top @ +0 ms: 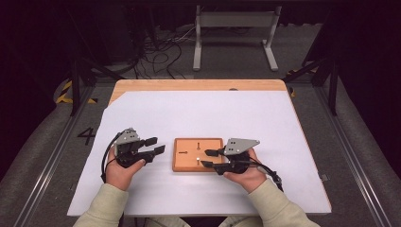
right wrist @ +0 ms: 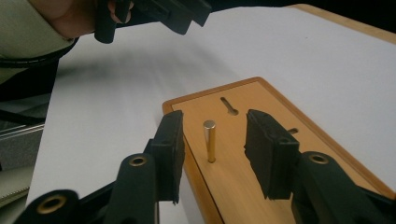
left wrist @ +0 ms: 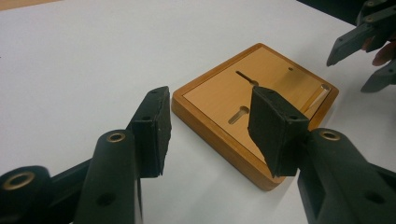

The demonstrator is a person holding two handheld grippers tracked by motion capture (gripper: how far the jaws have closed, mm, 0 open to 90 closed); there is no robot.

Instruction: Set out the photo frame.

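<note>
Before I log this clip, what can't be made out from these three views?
- Wooden board, high view: its right edge sits under the right gripper.
- Board's near corner, left gripper view: hidden behind the left gripper's right pad.
- Metal pin: in the high view too small to tell how it sits in the board.
- Slots: their depth cannot be told.
- Person's arms: cut off by the high view's bottom edge.

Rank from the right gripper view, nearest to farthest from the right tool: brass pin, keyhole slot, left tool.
1. The brass pin, upright on the wooden board, just ahead of the right tool and in line with the gap between its open jaws.
2. The keyhole slot, past the pin near the board's far edge.
3. The left tool, beyond the board, top left.
</note>
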